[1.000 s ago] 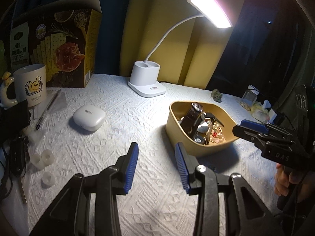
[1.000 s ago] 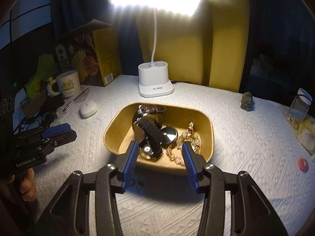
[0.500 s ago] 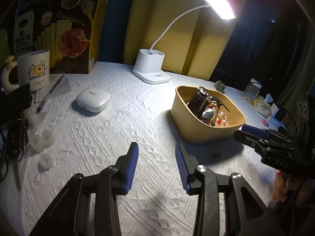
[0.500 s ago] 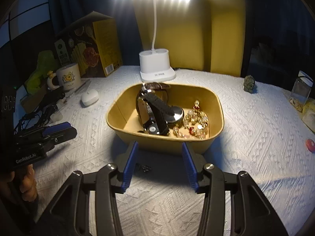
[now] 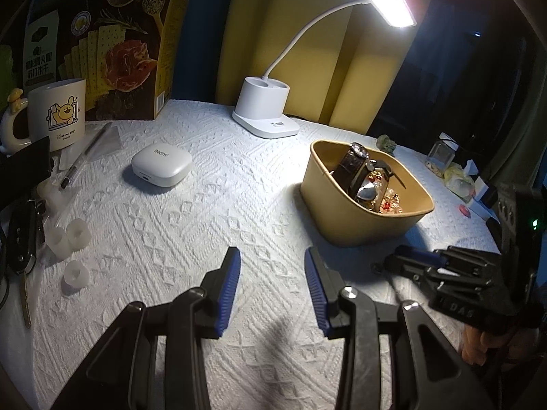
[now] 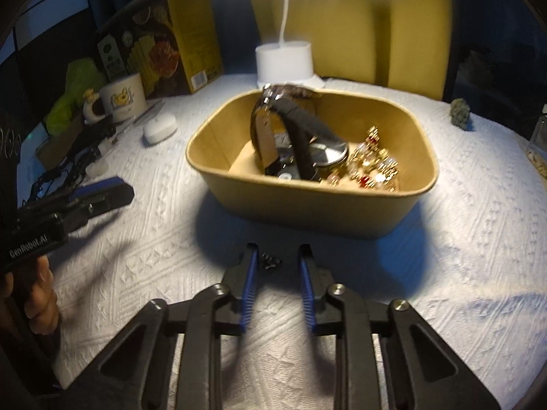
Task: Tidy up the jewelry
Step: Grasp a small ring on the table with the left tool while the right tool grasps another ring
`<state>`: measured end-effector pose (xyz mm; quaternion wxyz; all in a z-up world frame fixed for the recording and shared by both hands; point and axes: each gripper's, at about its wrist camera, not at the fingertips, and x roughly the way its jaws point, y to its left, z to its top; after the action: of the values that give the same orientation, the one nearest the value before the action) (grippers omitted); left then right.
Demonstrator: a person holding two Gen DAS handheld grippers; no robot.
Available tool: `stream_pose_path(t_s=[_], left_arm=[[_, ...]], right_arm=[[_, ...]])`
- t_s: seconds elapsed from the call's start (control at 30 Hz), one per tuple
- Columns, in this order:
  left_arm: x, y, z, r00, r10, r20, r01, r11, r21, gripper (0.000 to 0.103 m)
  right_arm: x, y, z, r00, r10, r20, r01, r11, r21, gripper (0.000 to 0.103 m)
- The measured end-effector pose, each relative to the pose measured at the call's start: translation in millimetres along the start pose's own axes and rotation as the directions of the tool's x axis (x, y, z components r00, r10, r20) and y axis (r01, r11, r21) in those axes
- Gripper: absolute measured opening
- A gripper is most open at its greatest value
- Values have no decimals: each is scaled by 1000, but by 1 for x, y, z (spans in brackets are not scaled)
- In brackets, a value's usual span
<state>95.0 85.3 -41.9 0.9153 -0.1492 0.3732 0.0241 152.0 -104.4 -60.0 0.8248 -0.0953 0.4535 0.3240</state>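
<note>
A tan paper bowl (image 6: 307, 201) on the white cloth holds dark-strapped watches (image 6: 290, 130) and a heap of gold jewelry (image 6: 372, 167). A small dark jewelry piece (image 6: 271, 260) lies on the cloth just in front of the bowl. My right gripper (image 6: 275, 251) is low over it, jaws closing, with the piece between the blue pads and a gap on each side. In the left wrist view the bowl (image 5: 342, 212) sits to the right, and the right gripper's tip (image 5: 407, 261) rests beside it. My left gripper (image 5: 271, 256) hovers open over bare cloth, holding nothing.
A white lamp base (image 5: 265, 109) stands at the back. A cracker box (image 5: 102, 51), a mug (image 5: 56, 114), a pen (image 5: 85, 157) and a white earbud case (image 5: 160, 167) fill the left. Keys (image 5: 20, 239) and small white cylinders (image 5: 75, 235) sit near the left edge. A glass jar (image 5: 441, 157) is far right.
The right gripper has sunk from above the bowl to the cloth in front of it, and its jaws have narrowed around the small dark piece. The left gripper's opening is unchanged.
</note>
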Motion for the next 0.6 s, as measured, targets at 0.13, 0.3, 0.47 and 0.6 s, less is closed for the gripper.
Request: stream_pose_path(t_s=[0.13,0.3,0.47,0.6], left_arm=[[1,0,0,1000,3,-3,-3,1000,2,38],[2,-5,0,1000,8,-7,-8,1000,13,38],[5,-17,-1,1000,9,-26,-8,999,35,38],[11,-35,-2,999,4,-43,-1,998,67,38]], right_arm=[[1,2,-2,1000,3,-3,-3,1000,-8,12],[-2,3,-4,1000,16,6,-15,1000,-17,12],[-11,-6,-4,999,21,29,-20,1000,-7,12],[-19,-19,-5,999,15,46,-15,1000,13,12]])
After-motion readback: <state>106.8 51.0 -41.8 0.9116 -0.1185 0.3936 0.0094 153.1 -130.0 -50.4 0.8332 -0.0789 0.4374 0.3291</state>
